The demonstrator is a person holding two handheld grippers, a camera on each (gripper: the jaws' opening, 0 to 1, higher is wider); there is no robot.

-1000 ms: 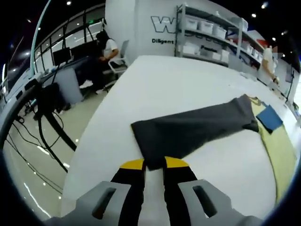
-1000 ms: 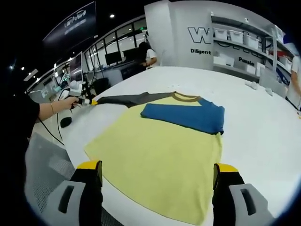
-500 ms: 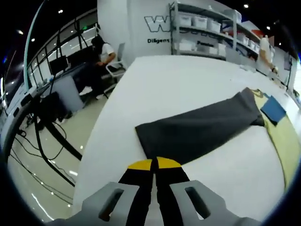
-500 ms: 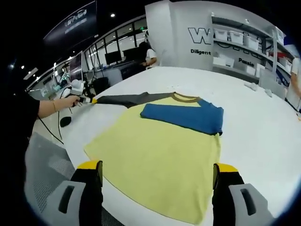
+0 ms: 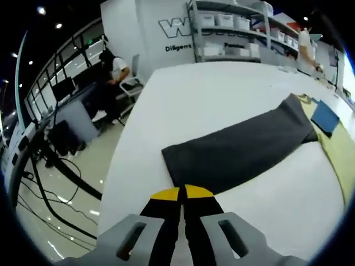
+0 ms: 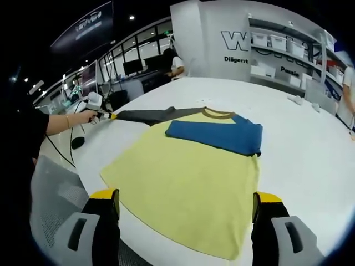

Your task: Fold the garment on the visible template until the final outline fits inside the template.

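A: Shirt (image 6: 188,172) lies flat on the table (image 6: 310,144), grey sleeve (image 5: 238,149) at ten o'clock. Left gripper (image 5: 182,192)?

B: Pinched onto its cuff. Right gripper (image 6: 186,202) gapes, empty. Soft, light cloth; grab hems.

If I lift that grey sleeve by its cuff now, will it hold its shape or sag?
Likely sag: the grey sleeve lies flat and limp on the white table, like thin knit cloth. Probably light; the left tongs pinch only its cuff edge. Lifting may drag the yellow shirt body, since it is attached.
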